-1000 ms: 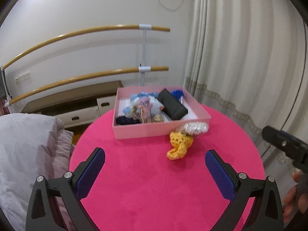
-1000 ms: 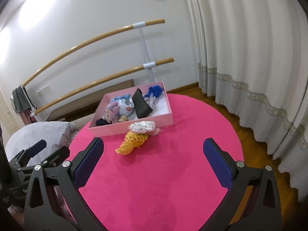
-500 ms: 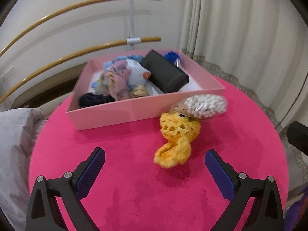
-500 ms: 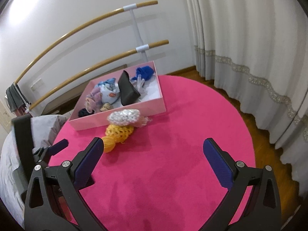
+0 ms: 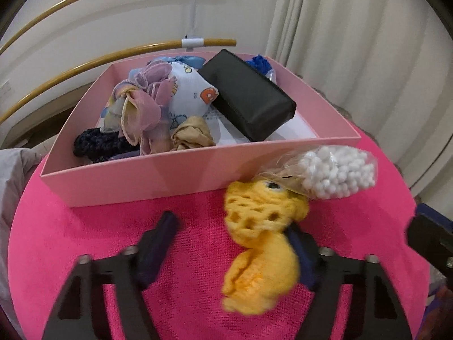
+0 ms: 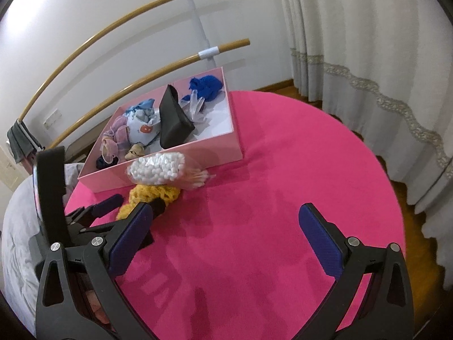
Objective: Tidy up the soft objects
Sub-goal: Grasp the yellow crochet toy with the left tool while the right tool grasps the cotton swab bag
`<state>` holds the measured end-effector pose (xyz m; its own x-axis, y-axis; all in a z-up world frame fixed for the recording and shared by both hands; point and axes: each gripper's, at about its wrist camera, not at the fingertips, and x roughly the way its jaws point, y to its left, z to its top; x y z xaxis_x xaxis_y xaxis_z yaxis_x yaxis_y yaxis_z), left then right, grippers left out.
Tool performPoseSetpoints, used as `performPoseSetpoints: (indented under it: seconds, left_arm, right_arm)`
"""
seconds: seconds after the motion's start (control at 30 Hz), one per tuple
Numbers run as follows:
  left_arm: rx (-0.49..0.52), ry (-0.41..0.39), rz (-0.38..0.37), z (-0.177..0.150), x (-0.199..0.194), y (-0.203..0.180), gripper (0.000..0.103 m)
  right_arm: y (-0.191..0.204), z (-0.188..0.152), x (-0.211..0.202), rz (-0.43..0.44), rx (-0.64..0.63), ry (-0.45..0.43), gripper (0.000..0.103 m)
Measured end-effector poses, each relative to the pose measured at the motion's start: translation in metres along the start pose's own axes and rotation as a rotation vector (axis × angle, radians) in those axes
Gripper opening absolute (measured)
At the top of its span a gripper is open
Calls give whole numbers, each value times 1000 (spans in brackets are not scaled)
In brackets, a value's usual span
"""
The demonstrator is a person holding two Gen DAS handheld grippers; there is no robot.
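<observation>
A yellow crocheted piece [image 5: 260, 257] lies on the pink table just in front of the pink box [image 5: 141, 175]. Its top end is tucked under a clear bag of white cotton balls [image 5: 337, 171]. My left gripper [image 5: 229, 222] is down at the table and its jaws are closing with the yellow piece between them. The right finger is against the piece and mostly hidden behind it; the left finger [image 5: 158, 240] is still apart from it. In the right wrist view, my right gripper [image 6: 226, 212] hovers open over bare tabletop, right of the yellow piece [image 6: 153, 194] and the bag [image 6: 155, 168].
The pink box [image 6: 220, 153] holds a black pouch [image 5: 249, 93], pastel scrunchies [image 5: 141, 104], a printed white pouch, a dark scrunchie and a blue item [image 6: 205, 85]. The round table [image 6: 283, 170] ends near curtains [image 6: 368, 42] on the right. Wooden barres [image 6: 127, 22] stand behind. Grey cloth [image 6: 17, 226] lies left.
My left gripper has dropped forward to the yellow crocheted piece and its jaws have narrowed around it. My right gripper has also come lower and nearer the table, still wide.
</observation>
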<state>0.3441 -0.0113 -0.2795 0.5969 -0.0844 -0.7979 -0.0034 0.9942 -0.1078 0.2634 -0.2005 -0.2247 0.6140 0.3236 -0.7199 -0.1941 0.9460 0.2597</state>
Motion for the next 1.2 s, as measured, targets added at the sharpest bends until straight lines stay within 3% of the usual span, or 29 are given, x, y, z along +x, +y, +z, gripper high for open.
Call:
performPoseSetpoints:
  seconds: [0.13, 0.23, 0.67, 1.0, 1.03, 1.1, 1.17, 1.2]
  left_arm:
    - [5, -1, -28, 0, -2, 6, 34]
    - [-3, -4, -36, -1, -5, 11, 27]
    - [-30, -39, 34, -24, -36, 35, 24]
    - [-7, -48, 59, -36, -52, 31, 24]
    - [-5, -49, 58, -36, -52, 31, 24]
    - [-16, -49, 48, -37, -53, 33, 23]
    - [-26, -49, 44, -37, -54, 36, 23]
    - [-29, -49, 41, -38, -55, 37, 23]
  right_arm:
    - [6, 4, 13, 18, -10, 13, 103]
    - [14, 6, 23, 27, -25, 19, 103]
    - [42, 6, 68, 67, -55, 96, 103]
    - [65, 2, 87, -32, -139, 101, 103]
    - [66, 2, 87, -42, -149, 98, 100]
    - [67, 2, 87, -77, -176, 93, 83]
    - [67, 2, 84, -84, -193, 86, 58]
    - [64, 2, 81, -74, -187, 84, 53]
